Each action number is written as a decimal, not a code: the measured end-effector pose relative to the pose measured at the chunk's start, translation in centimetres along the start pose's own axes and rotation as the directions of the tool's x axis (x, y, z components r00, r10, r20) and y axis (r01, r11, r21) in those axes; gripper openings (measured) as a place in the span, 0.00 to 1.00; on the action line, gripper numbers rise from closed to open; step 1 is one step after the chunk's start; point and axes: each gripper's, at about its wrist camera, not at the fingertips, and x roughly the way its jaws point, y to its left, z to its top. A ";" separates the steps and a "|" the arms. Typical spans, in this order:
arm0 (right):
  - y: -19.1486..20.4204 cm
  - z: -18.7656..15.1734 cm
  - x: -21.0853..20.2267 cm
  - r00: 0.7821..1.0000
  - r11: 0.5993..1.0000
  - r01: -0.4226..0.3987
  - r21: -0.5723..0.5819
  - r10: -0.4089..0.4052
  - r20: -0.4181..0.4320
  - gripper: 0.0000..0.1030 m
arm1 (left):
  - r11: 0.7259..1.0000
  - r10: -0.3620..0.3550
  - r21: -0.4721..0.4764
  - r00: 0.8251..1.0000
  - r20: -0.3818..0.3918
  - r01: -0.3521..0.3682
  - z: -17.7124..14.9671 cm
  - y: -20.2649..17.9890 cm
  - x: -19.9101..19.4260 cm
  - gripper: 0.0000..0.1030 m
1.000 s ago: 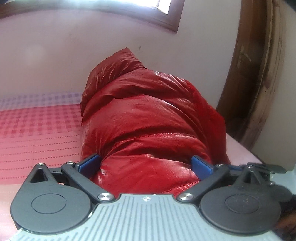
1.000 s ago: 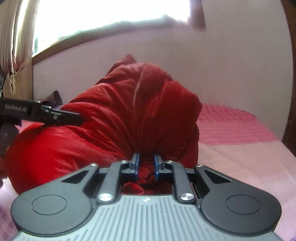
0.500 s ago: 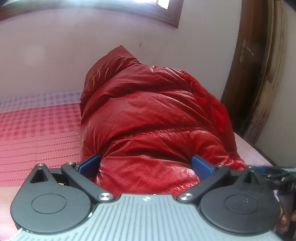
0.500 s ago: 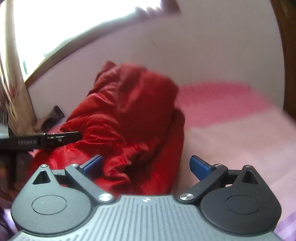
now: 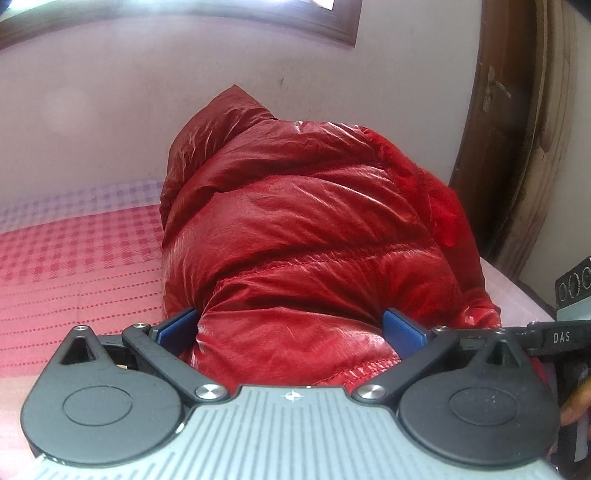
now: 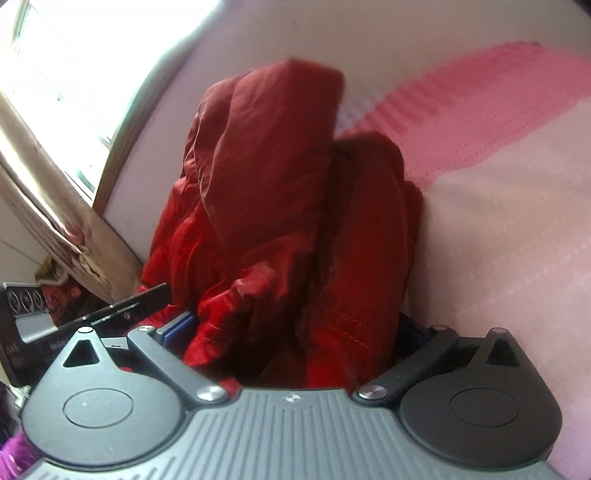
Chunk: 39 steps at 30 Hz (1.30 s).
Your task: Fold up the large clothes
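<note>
A puffy red jacket (image 5: 306, 236) lies heaped on the bed (image 5: 74, 266), bunched up against the wall (image 5: 110, 110) beneath the window (image 5: 221, 22). The left claw (image 5: 291, 328) points slightly downward at the near end of the heap, its jaws spread wide with the jacket's hem bulging between the blue pads (image 5: 177, 326); the fabric sits against both pads, though whether they press on it I cannot tell. Off to that claw's right stands the dark wooden door (image 5: 517, 147), and the other claw's body pokes in at the right edge.

The right claw (image 6: 291, 332) is rolled over to one side, so the bed (image 6: 498, 240) and window (image 6: 55, 74) slant across its view. Its jaws have just been opening and now stand wide, a loose fold of the jacket (image 6: 280, 206) between them but no longer pinched. The hood end rises straight ahead of this claw, the curtain (image 6: 48, 206) hangs to its left, and the left claw (image 6: 122, 306) reaches in from that same side
</note>
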 end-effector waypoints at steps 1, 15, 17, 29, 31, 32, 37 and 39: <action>0.2 0.2 0.4 1.000 1.000 0.004 -0.005 -0.004 0.004 0.99 | 1.000 0.003 0.002 1.000 -0.002 -0.003 0.0 0.0 0.0 1.00; 0.7 0.3 1.0 0.999 0.999 0.028 -0.026 -0.027 0.021 0.99 | 0.999 0.034 0.025 0.999 -0.017 -0.034 0.3 -0.3 0.0 1.00; 0.8 0.3 1.0 0.999 0.999 0.031 -0.029 -0.030 0.022 0.99 | 0.999 0.037 0.028 0.999 -0.019 -0.037 0.3 -0.3 0.0 1.00; 2.0 -0.1 1.1 0.996 0.992 0.083 -0.095 -0.080 0.032 0.95 | 0.997 0.064 0.054 0.997 -0.033 -0.063 0.4 -0.6 -0.1 1.00; 2.2 -0.2 1.1 0.996 0.990 0.089 -0.107 -0.085 0.039 0.93 | 0.996 0.068 0.057 0.997 -0.034 -0.066 0.4 -0.6 -0.1 1.00; 2.3 -0.3 1.0 0.995 0.989 0.095 -0.115 -0.090 0.043 0.93 | 0.996 0.069 0.059 0.997 -0.035 -0.067 0.4 -0.6 -0.1 1.00; 2.4 -0.2 1.0 0.995 0.989 0.093 -0.112 -0.089 0.043 0.92 | 0.996 0.070 0.059 0.997 -0.042 -0.067 0.5 -0.6 -0.2 1.00; 2.4 -0.3 1.0 0.995 0.989 0.093 -0.111 -0.089 0.043 0.93 | 0.996 0.069 0.059 0.996 -0.047 -0.067 0.6 -0.6 -0.3 1.00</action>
